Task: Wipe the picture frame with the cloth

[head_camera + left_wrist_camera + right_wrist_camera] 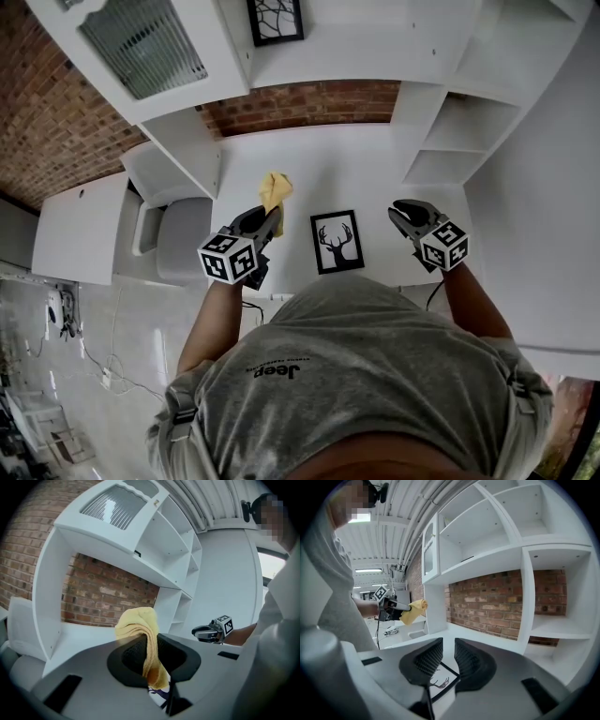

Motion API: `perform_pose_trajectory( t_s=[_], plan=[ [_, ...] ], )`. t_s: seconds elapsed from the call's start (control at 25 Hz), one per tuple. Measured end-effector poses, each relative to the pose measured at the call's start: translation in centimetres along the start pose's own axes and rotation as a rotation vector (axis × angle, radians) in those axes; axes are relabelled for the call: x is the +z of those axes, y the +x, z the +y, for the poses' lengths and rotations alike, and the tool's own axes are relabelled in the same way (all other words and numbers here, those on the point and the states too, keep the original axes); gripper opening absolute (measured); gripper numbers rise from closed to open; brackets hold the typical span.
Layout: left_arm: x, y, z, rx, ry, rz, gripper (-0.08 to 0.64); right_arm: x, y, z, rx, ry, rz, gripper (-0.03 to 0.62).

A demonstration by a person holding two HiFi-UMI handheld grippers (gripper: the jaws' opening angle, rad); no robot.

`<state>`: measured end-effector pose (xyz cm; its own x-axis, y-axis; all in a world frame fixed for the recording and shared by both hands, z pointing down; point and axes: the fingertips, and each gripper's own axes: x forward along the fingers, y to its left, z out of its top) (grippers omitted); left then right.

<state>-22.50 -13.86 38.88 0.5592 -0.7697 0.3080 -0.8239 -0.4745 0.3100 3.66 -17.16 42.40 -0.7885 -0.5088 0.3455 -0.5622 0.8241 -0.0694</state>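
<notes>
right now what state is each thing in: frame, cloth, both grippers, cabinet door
picture frame, lying flat on the desk, print up, untouched
cloth, bunched, held up off the desk
left gripper, jaws shut on the cloth
right gripper, jaws a little apart, nothing between them
cabinet door, shut

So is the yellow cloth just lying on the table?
No, the yellow cloth is pinched between the jaws of the left gripper, up off the table.
</notes>
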Motion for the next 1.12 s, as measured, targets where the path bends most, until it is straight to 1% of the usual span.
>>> perform_pose_trajectory(
  t_s=[0.16,0.24,0.36,0.76,0.96,1.12],
  plan=[
    [0.4,-0.4,-0.2,-0.005,-0.009,-0.015,0.066,0.9,-0.7,-0.8,-0.024,0.058,-0.038,0.067],
    [0.0,-0.4,-0.2,-0.001,-0.016,-0.009,0.066,0.3,-0.6,-0.9,-0.033,0.069,-0.022,0.061],
    [-0.7,-0.5,-0.4,0.004,-0.024,-0.003,0.066,-1.0,-0.5,-0.6,-0.023,0.073,0.007,0.054],
    [-1.1,-0.9,0.2,0.03,-0.035,-0.003,0.066,-1.1,0.7,-0.7,-0.009,0.045,0.031,0.025],
    [-0.9,-0.8,0.1,0.027,-0.035,-0.01,0.066,-1.5,0.9,-1.2,-0.032,-0.005,0.081,0.017],
    [-0.8,-1.0,0.4,0.034,-0.029,-0.008,0.066,-1.3,1.2,-1.1,-0.032,-0.035,0.085,0.017]
  ],
)
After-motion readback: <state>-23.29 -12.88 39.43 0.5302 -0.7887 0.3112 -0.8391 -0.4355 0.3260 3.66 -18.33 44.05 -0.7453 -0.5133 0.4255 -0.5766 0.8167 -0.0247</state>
